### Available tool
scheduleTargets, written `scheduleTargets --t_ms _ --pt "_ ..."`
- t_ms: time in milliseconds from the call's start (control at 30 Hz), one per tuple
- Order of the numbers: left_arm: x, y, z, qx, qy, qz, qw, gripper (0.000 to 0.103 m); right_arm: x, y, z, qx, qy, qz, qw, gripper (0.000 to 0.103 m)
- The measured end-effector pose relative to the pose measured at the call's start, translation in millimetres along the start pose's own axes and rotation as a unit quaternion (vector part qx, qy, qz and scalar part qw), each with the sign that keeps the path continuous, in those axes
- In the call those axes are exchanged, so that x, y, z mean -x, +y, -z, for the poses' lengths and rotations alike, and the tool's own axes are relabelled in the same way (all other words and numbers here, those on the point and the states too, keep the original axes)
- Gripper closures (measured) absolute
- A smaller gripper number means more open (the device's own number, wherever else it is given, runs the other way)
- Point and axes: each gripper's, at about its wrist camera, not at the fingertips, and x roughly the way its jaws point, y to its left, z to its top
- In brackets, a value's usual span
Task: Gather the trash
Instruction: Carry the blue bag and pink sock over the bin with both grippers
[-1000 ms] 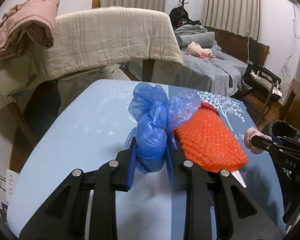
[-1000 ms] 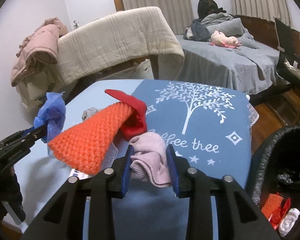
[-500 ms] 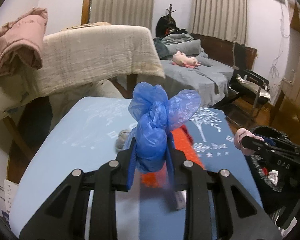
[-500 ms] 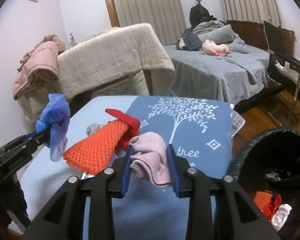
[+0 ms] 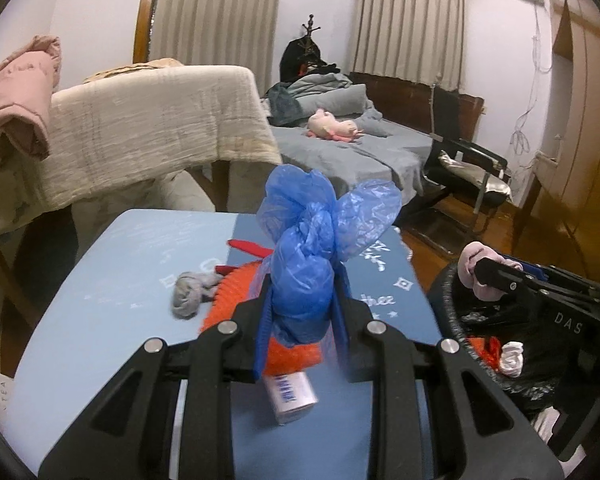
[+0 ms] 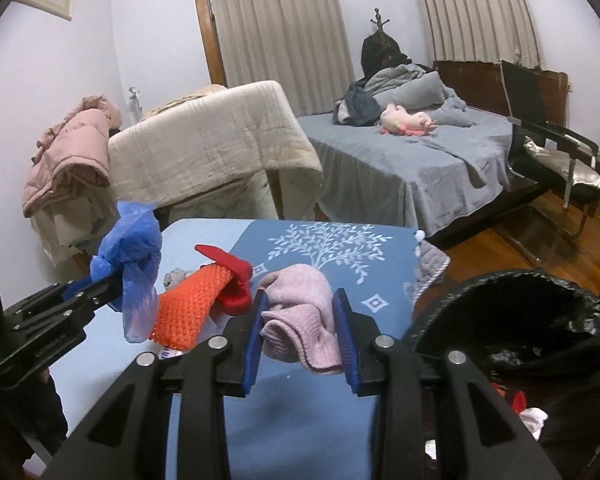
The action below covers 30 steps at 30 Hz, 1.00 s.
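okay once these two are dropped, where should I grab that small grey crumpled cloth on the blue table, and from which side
Take the small grey crumpled cloth across its bunched rounded lump, coming down from above on its left side. The orange knobbly mesh piece crowds its right edge, while the blue table lies bare on its left, so fingers probably straddle the wad best there.

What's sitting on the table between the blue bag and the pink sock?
In the right wrist view, an orange mesh piece with a red scrap lies between the blue bag and the pink sock.
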Motion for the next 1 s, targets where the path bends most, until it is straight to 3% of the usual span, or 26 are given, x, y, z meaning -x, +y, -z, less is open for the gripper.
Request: scheduleTargets --t_ms 1000 --pt "-18 -137 1 -0.076 0.003 0.107 0.9914 0.077 82 -109 23 -0.059 -0.031 0.102 0.993 0.070"
